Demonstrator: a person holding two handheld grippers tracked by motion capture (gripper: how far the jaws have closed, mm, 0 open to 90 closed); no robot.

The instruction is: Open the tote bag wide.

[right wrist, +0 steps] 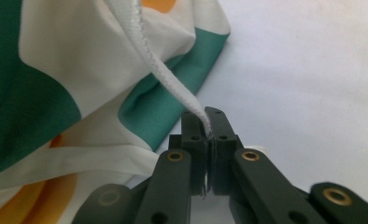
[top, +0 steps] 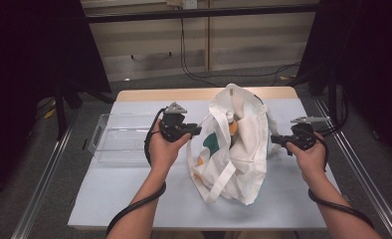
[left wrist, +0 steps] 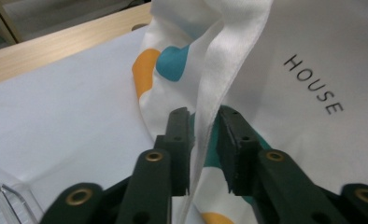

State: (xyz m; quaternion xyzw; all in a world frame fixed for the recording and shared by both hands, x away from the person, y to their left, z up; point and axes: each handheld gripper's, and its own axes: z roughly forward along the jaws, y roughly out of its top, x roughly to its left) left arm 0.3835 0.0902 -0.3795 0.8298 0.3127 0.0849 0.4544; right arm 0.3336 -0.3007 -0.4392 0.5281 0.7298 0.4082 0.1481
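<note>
My right gripper (right wrist: 206, 122) pinches the tote bag (top: 234, 144) strap (right wrist: 166, 79) taut; left gripper (left wrist: 204, 122), jaws apart w/ fabric between, keeps the bag's mouth open.

The tote bag (top: 234, 144) is white cloth printed with teal and orange blobs, and in the left gripper view it bears the word HOUSE in black letters. Its straps (right wrist: 173, 79) are plain white. Beneath the bag, the table (top: 134, 199) wears a pale lavender-grey cover, with a light wood edge behind the bag. Left of the bag sits a clear, colourless bin (top: 117, 139). Both grippers' jaws are black with brass-coloured rivets.
</note>
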